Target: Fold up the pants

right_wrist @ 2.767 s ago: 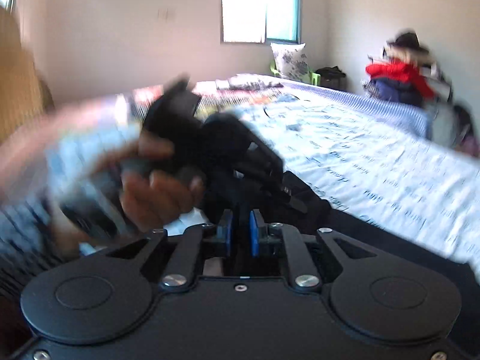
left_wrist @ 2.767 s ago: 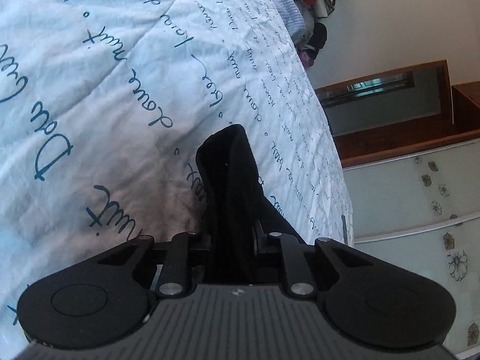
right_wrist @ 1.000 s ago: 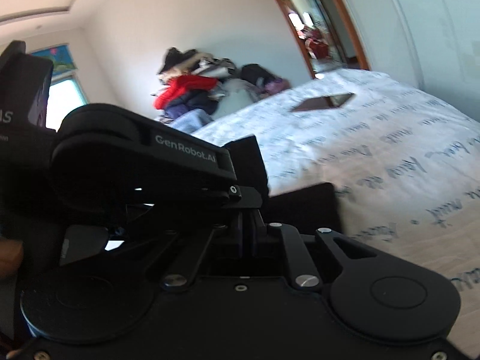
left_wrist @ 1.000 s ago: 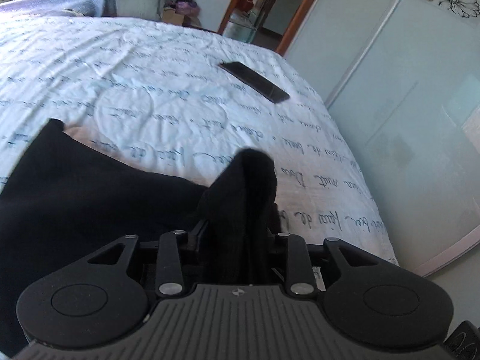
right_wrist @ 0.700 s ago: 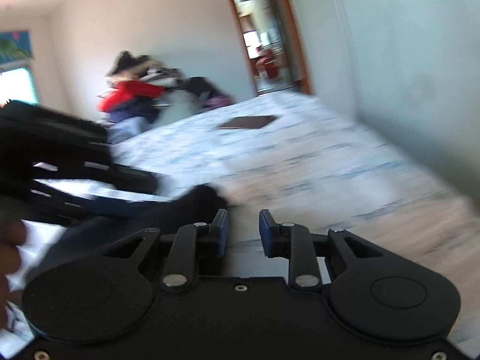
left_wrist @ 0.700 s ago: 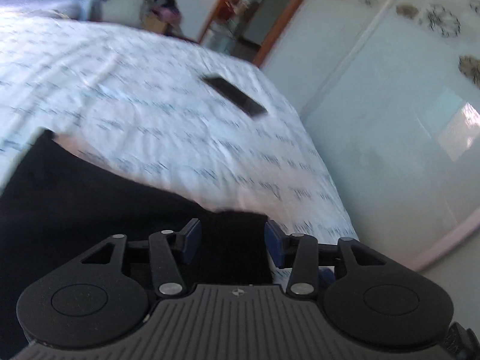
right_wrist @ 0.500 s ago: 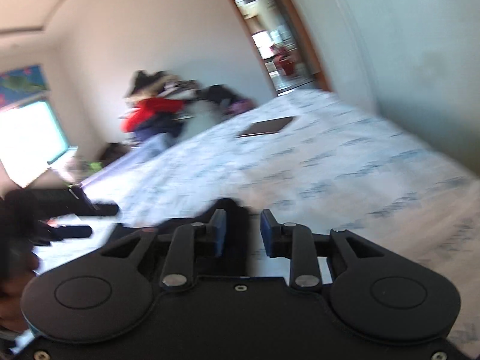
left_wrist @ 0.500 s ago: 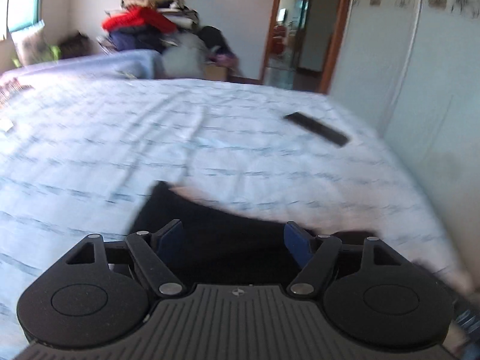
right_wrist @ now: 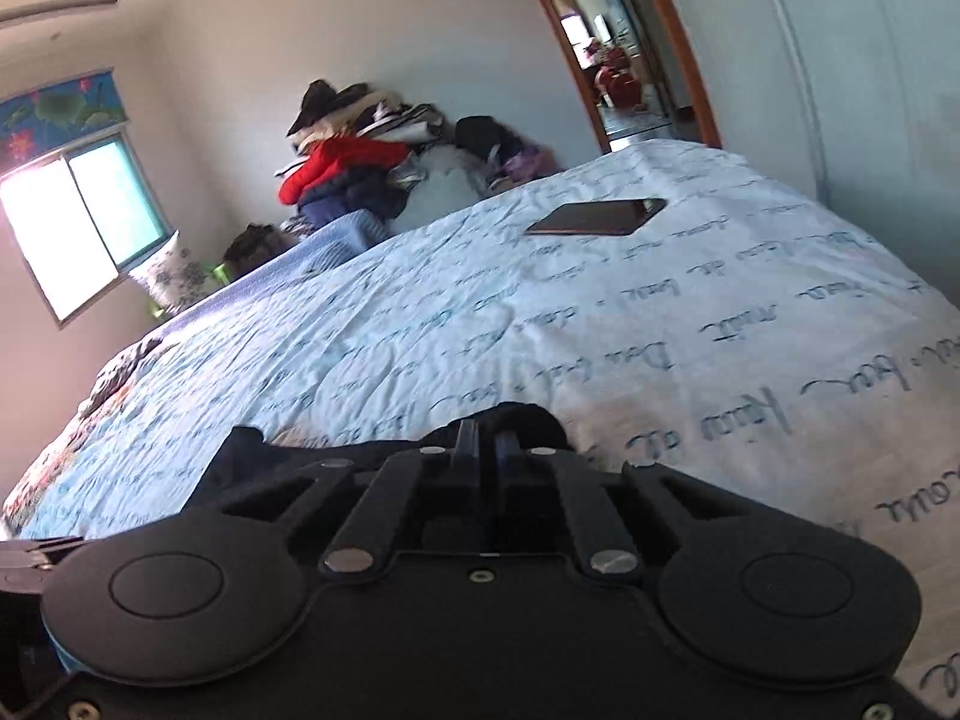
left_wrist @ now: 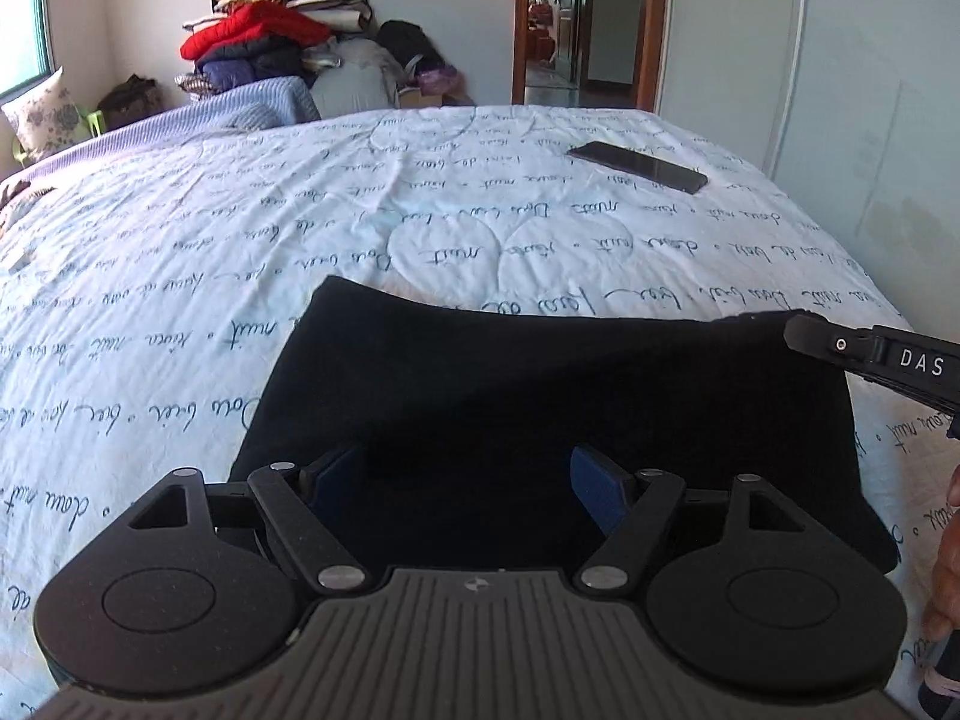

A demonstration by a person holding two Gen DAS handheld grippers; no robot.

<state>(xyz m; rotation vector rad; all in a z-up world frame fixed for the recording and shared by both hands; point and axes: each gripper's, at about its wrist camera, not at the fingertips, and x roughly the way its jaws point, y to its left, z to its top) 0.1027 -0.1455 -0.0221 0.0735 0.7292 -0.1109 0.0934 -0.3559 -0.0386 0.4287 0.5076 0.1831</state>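
Black pants (left_wrist: pixel 540 396) lying as a flat folded slab on the bed (left_wrist: pixel 240 228), near its front right corner, far edge running roughly parallel to the bed's near edge. Judged mid-fold — one fold looks laid down, w/ at least one more to go.

Left claw (left_wrist: pixel 468 480) spread wide just above the near part of the cloth, blue pads (left_wrist: pixel 591 477) clear of any fabric, gripping nothing. Right claw (right_wrist: pixel 489 438) pressed nearly together at the pants' right far corner; dark cloth bunched around the tips, probably pinched btwn them — contact itself hidden by the claw body.

Next move prob calls for: left claw down onto a near corner and closing on all layers, then both claws lifting together and carrying one end over the other, edges matched.

Beyond: phone (left_wrist: pixel 637 166) lying flat toward the bed's far right corner, well apart from the pants.
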